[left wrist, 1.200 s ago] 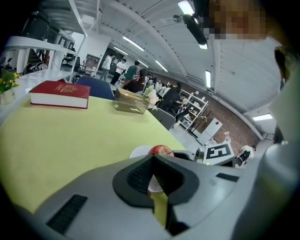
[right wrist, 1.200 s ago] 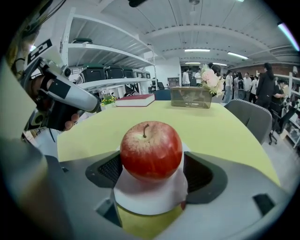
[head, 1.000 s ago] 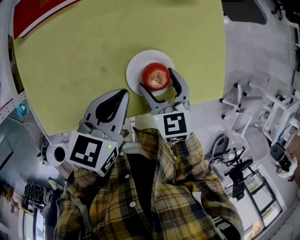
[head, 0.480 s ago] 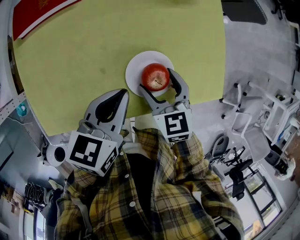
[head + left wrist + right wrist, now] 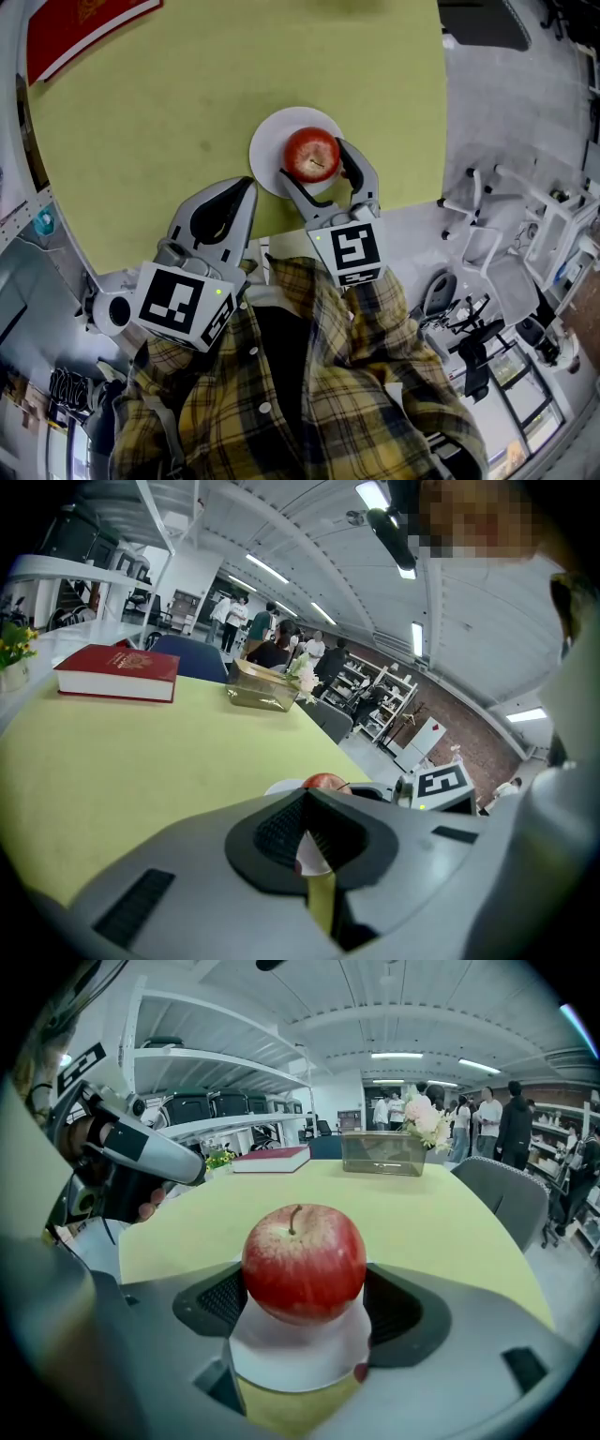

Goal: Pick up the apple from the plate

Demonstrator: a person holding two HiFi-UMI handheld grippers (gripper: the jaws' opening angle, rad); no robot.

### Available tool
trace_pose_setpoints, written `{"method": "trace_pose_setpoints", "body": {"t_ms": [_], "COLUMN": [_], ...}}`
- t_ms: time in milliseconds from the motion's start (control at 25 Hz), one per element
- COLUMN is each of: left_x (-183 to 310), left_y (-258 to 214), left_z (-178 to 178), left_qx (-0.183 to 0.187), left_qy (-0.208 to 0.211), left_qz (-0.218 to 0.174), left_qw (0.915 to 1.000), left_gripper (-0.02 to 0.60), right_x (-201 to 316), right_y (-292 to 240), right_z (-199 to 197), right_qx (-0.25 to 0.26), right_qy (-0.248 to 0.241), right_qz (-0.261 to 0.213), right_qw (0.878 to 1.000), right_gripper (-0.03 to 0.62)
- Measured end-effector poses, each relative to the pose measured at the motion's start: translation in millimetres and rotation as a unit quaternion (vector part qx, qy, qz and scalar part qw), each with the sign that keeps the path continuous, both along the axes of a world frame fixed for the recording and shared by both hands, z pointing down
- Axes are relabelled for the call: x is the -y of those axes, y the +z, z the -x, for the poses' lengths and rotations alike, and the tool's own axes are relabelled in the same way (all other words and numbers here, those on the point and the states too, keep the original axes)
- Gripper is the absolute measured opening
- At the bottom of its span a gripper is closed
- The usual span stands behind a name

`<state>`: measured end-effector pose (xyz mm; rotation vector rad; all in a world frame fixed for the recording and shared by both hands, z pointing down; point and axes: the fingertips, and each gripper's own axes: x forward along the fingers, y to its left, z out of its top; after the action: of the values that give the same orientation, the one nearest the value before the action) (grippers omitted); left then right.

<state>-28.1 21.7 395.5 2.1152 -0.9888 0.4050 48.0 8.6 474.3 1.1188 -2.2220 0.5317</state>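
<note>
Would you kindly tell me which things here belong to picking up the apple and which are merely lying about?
Belong to the job:
apple
white plate under it
right gripper, jaws closed on the apple's sides

Lying about:
red book
clear box at the far end
left gripper, shut and idle

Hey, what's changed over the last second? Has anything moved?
Almost nothing. The right claw may have closed in very slightly on the apple, and its pads now look pressed to both sides. The apple still sits on the plate, not lifted. The left claw stays shut and idle near the table edge.
</note>
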Motion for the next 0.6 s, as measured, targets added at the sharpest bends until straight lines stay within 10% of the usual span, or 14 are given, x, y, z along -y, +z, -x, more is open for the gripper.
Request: {"method": "trace_pose_setpoints", "body": {"t_ms": [600], "left_x": [27], "left_y": [-32], "left_z": [-4], "left_qx": [-0.006], "left_qy": [-0.006], "left_qz": [-0.034], "left_qw": [0.9994], "left_gripper": [0.006], "right_x": [19], "right_y": [-36], "right_z": [1], "right_qx": [0.018], "right_qy": [-0.002], "right_qz": [0.001], "right_qw": [1.000], "right_gripper": [0.383]}}
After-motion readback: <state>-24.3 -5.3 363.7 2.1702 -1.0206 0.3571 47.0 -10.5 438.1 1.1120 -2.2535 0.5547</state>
